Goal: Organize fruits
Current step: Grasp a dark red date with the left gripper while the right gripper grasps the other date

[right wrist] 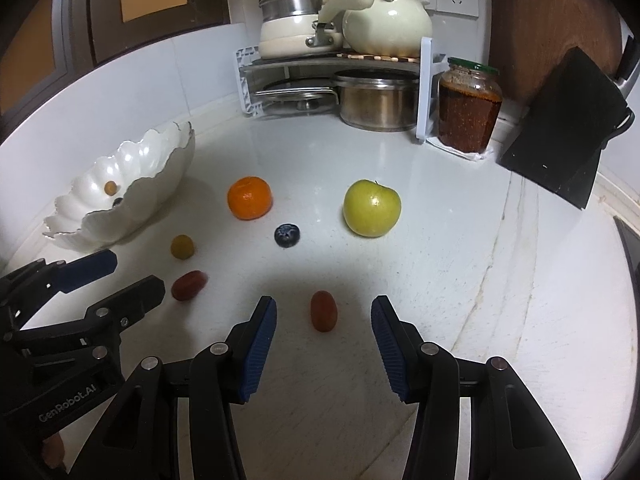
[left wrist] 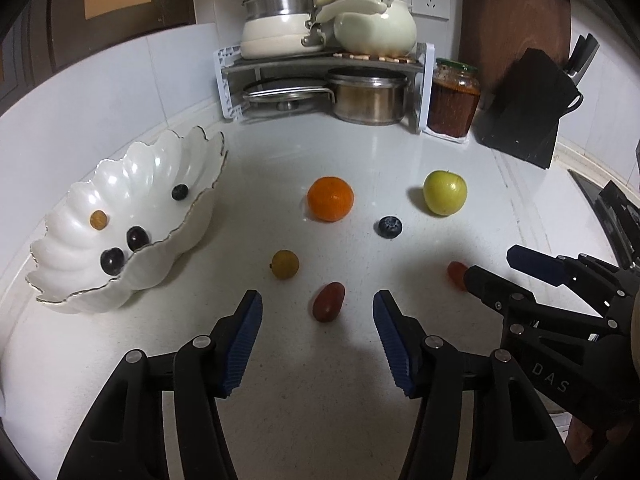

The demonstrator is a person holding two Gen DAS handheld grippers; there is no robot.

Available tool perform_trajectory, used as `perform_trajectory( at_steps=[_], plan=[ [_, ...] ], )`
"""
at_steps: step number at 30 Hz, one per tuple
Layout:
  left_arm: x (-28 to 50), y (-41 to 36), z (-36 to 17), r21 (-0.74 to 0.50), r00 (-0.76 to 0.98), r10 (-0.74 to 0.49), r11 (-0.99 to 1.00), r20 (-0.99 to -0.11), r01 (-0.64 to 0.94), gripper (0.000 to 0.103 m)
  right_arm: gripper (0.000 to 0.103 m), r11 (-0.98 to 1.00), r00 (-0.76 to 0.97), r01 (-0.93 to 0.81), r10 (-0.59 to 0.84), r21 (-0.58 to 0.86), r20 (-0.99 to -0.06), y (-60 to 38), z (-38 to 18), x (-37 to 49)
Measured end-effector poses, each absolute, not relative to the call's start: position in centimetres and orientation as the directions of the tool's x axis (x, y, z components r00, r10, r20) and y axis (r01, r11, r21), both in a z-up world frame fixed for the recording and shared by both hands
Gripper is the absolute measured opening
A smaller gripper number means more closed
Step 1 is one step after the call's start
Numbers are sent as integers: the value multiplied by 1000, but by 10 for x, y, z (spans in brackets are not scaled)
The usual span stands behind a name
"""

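Observation:
A white scalloped bowl (left wrist: 188, 160) stands at the left and holds two dark grapes (left wrist: 138, 238), a blueberry and a small yellow fruit. On the counter lie an orange (left wrist: 330, 199), a green apple (left wrist: 445, 193), a blueberry (left wrist: 390, 227), a yellow fruit (left wrist: 285, 264) and two red grape tomatoes. My left gripper (left wrist: 318, 304) is open with one red tomato (left wrist: 328, 302) between its fingertips. My right gripper (right wrist: 323, 312) is open with the other red tomato (right wrist: 323, 311) between its fingertips. Neither touches its tomato.
A white rack (left wrist: 324, 80) with pots and pans stands at the back. A jar of red sauce (left wrist: 454, 98) and a black knife block (left wrist: 528, 108) stand at the back right. A dark stove edge (left wrist: 592, 200) lies at the right.

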State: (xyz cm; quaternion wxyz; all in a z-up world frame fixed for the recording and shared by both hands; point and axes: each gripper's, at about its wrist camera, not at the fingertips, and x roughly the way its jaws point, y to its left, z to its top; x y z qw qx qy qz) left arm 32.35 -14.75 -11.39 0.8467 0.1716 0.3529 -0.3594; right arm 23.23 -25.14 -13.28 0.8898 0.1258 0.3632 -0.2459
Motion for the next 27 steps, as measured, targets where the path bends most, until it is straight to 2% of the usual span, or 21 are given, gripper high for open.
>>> perform_trajectory(
  at_steps=[12, 15, 17, 25, 27],
  plan=[
    [340, -160, -133, 4, 453, -484, 680, -749, 733, 52, 49, 838, 593, 544, -347, 44, -726, -263, -148, 248],
    [343, -162, -138, -7, 440, -482, 680, -758, 733, 51, 44, 840, 587, 542, -341, 44, -734, -265, -152, 251],
    [344, -163, -141, -10, 433, -479, 679, -763, 734, 47, 40, 841, 585, 539, -335, 45, -739, -266, -154, 252],
    [348, -167, -149, -34, 408, -480, 678, -777, 734, 41, 34, 852, 579, 523, -329, 30, -746, -263, -158, 255],
    [349, -168, -149, -37, 405, -480, 680, -778, 733, 36, 32, 852, 578, 522, -326, 31, -748, -263, -159, 255]
  ],
)
